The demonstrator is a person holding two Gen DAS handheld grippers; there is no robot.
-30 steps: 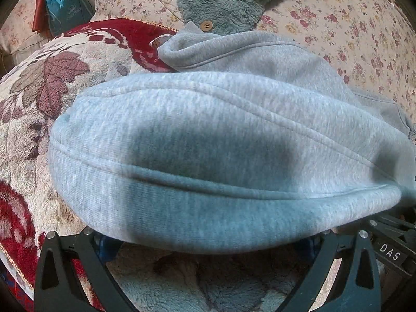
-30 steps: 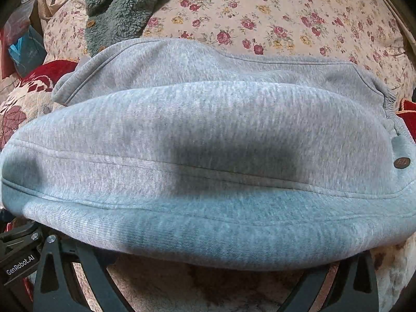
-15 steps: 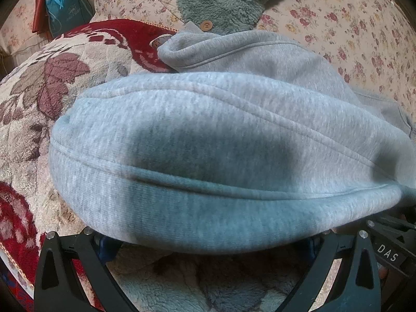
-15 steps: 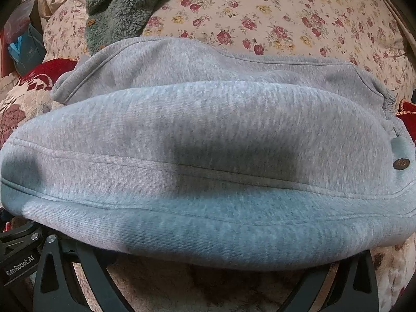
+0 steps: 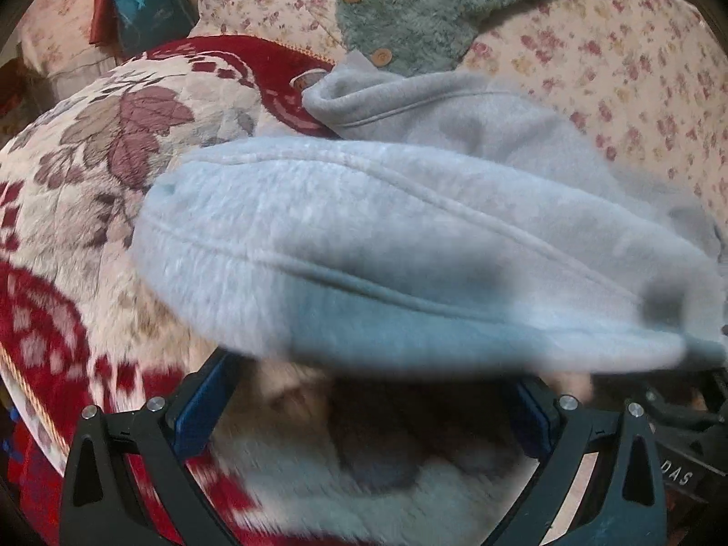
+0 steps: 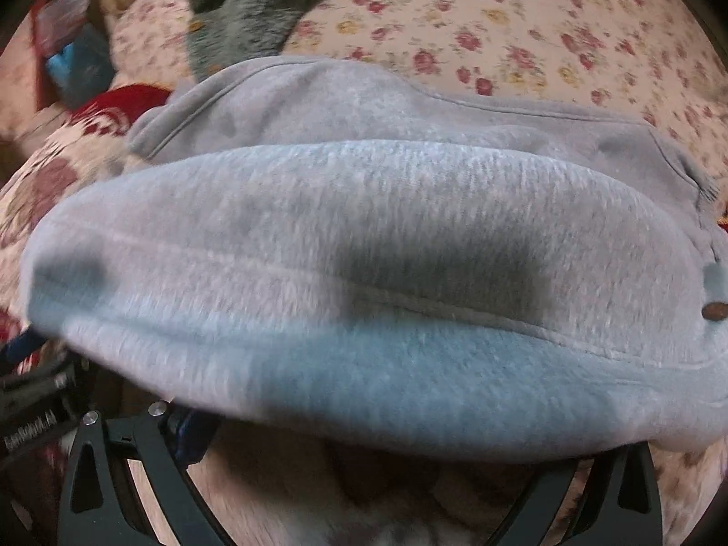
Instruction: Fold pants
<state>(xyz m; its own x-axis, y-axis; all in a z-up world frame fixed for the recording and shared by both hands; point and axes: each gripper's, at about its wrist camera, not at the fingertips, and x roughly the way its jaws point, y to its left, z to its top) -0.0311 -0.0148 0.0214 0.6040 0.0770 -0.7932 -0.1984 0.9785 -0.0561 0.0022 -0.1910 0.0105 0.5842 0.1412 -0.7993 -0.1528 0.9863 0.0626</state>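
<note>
Floral bedding (image 6: 523, 22) and a red patterned blanket (image 5: 91, 173) carry the grey pants (image 5: 409, 250), folded over with their near edge just ahead of both tools. Left gripper (image 5: 368, 391) and right gripper (image 6: 364, 437) have their jaws spread wide, holding nothing. Behind the pants lies a green fleece garment (image 5: 432, 4)

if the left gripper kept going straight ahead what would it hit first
Most likely the near edge of the folded grey pants, which lies just ahead of the open left gripper; motion blur makes the gap unclear.
</note>
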